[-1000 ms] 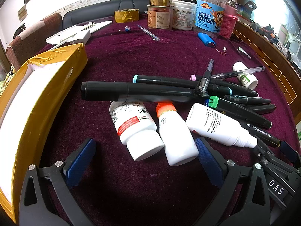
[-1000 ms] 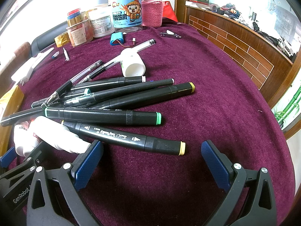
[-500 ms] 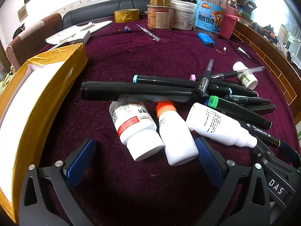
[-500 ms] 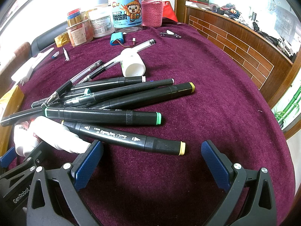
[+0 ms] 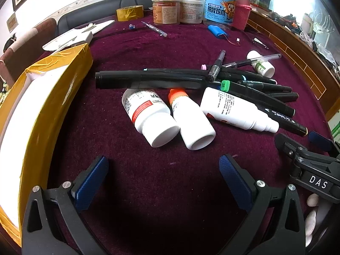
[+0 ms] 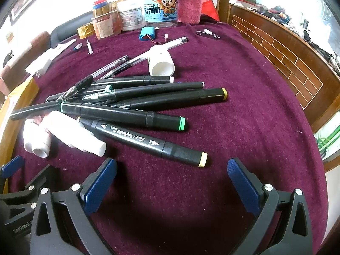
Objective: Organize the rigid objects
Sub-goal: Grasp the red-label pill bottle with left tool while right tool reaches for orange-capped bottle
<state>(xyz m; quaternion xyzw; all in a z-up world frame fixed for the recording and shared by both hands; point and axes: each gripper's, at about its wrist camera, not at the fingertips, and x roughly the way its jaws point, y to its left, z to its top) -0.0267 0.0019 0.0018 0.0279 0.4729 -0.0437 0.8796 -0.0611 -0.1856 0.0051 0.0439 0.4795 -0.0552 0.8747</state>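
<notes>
Three white bottles lie on the maroon cloth: a red-banded pill bottle (image 5: pixel 148 116), an orange-capped bottle (image 5: pixel 190 120) and a long nozzle bottle (image 5: pixel 235 110). Behind them lies a pile of black markers (image 5: pixel 148 79) and pens. My left gripper (image 5: pixel 162 182) is open and empty, just short of the bottles. My right gripper (image 6: pixel 172 182) is open and empty, just short of a yellow-tipped marker (image 6: pixel 146 141) and a green-tipped marker (image 6: pixel 123 114). A small white bottle (image 6: pixel 161 62) lies beyond the pile.
A yellow-taped box (image 5: pixel 36 114) with a white inside stands at the left. Jars (image 5: pixel 220 6), a tape roll (image 5: pixel 129 12), a blue battery pack (image 5: pixel 217 30) and a pink-wrapped flask (image 6: pixel 189 6) stand at the back. A wooden rim (image 6: pixel 286 59) edges the table on the right.
Both grippers have drawn back a little and risen; the bottles and markers sit slightly farther from the fingers. Nothing on the cloth has moved.
</notes>
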